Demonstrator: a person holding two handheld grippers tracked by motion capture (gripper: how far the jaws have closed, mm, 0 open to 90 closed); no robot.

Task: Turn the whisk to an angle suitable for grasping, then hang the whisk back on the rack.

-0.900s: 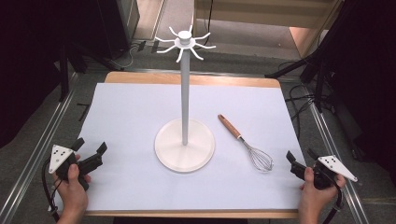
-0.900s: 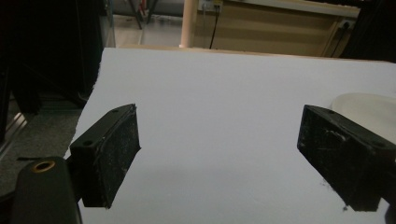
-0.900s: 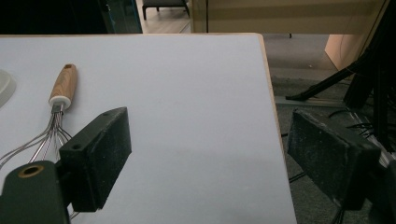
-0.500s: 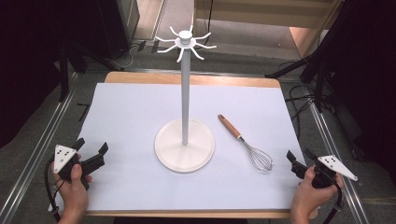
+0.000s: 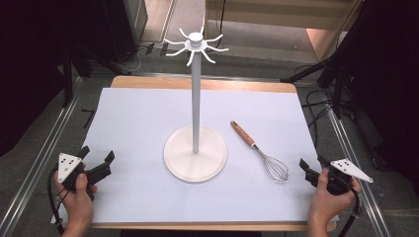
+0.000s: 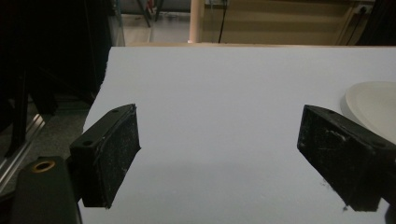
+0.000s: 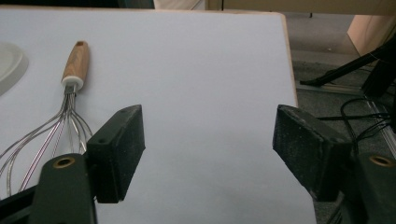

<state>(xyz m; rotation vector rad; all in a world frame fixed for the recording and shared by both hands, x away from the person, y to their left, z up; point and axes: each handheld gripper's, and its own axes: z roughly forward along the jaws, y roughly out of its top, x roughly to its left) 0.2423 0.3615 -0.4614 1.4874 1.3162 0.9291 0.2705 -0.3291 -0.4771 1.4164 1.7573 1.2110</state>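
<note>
Whisk (image 5: 259,149) position decides the coming move: it lies on the white sheet (image 5: 138,123) in the right half of the table (image 5: 207,84), just beside the round base of the white hook stand (image 5: 196,118) and apart from it. Its wire head sits toward the near right corner, and the wooden handle runs away from it toward the far edge and slightly toward the stand, so the long axis is a diagonal from near-right to far-centre.

From the right gripper (image 5: 312,170), the whisk lies forward and to its left, with the wire loops as the closest part. In the right gripper view the whisk (image 7: 60,107) shows past the left jaw, handle pointing away from the camera. That claw stands wide, with nothing between its jaws, low over the near right corner of the sheet.

By contrast, the left gripper (image 5: 99,165) rests near the near left corner, well apart from the whisk with the stand between them; its jaws are also spread wide and empty. So the right hand (image 5: 326,202) is clearly the nearer one, and I judge it would need to swing left and turn to close across the diagonal.
</note>
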